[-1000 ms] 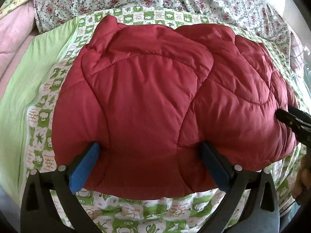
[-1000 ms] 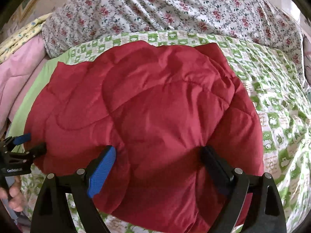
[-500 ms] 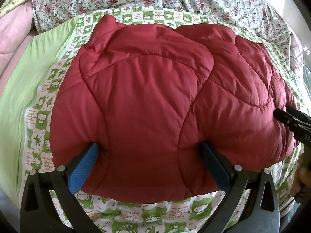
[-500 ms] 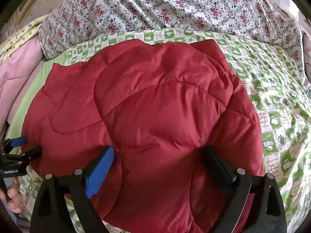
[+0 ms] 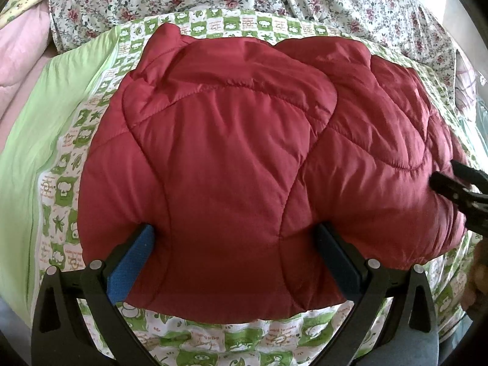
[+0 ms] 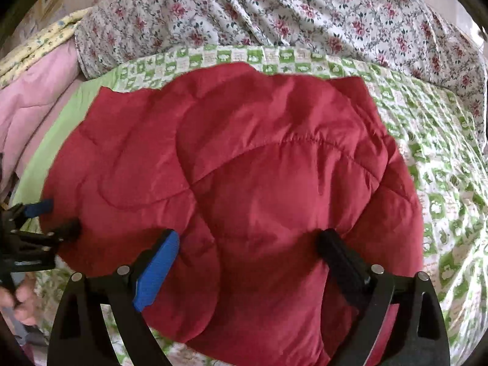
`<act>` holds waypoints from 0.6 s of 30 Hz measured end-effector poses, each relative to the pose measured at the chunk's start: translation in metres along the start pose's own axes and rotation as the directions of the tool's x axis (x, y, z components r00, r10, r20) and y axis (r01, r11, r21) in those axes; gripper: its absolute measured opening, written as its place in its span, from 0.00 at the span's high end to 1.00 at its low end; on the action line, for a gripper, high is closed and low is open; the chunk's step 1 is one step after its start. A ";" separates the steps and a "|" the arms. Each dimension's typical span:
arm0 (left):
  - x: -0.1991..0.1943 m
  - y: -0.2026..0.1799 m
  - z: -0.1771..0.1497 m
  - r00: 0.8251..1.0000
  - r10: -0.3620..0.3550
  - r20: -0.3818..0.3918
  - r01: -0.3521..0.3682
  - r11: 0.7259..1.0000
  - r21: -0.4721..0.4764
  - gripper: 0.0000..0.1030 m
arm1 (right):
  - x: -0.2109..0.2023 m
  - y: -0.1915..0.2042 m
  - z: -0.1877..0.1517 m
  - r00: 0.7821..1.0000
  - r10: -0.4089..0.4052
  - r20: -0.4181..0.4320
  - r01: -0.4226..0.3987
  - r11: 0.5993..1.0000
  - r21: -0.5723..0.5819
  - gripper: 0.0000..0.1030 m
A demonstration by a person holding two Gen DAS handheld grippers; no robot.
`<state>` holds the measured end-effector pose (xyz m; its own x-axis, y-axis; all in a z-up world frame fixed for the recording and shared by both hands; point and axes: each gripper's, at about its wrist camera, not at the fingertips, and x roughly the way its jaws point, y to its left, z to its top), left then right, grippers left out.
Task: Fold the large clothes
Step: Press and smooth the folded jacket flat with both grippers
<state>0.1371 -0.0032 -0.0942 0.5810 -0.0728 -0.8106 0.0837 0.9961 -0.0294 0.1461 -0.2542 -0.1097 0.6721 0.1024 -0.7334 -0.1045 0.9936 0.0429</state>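
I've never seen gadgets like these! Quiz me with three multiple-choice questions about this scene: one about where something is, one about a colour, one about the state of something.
1. Where does the puffy jacket lie?
A. on the green-and-white patterned sheet
B. on a wooden floor
C. on a hanger

2. What colour is the jacket?
A. blue
B. red
C. yellow

3. How do the jaws of the left gripper and the right gripper stand?
A. both wide apart
B. both clamped shut
C. one missing

Answers: 1 A, patterned sheet shows all around it; 2 B, plainly red in both views; 3 A, each pair of fingers is spread across the jacket's near edge.
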 end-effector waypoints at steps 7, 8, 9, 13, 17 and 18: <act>0.003 0.011 0.020 0.999 -0.031 0.012 0.031 0.999 -0.033 0.00 | 0.009 -0.009 0.003 1.000 -0.005 0.002 0.005 0.999 0.032 0.07; 0.007 0.013 0.024 0.999 -0.037 0.010 0.037 0.998 -0.041 0.00 | 0.009 -0.010 0.003 1.000 -0.005 0.002 0.005 0.999 0.033 0.07; 0.010 0.014 0.027 0.999 -0.041 0.008 0.041 0.998 -0.045 0.00 | 0.010 -0.010 0.002 1.000 -0.005 0.002 0.005 0.999 0.035 0.07; 0.017 0.016 0.031 0.999 -0.039 0.003 0.039 0.998 -0.048 0.00 | 0.010 -0.010 0.002 1.000 -0.002 0.005 0.002 0.999 0.037 0.06; 0.018 0.013 0.029 1.000 -0.026 0.005 0.026 0.999 -0.037 0.00 | -0.001 -0.008 0.005 1.000 -0.001 0.020 0.000 0.999 0.045 0.09; 0.018 0.014 0.029 1.000 -0.027 0.006 0.027 0.999 -0.037 0.00 | -0.009 -0.007 0.006 0.999 0.000 0.041 -0.002 0.999 0.045 0.09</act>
<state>0.1722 0.0078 -0.0924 0.5833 -0.0999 -0.8061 0.0695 0.9949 -0.0730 0.1454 -0.2617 -0.0996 0.7016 0.1047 -0.7048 -0.0731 0.9945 0.0750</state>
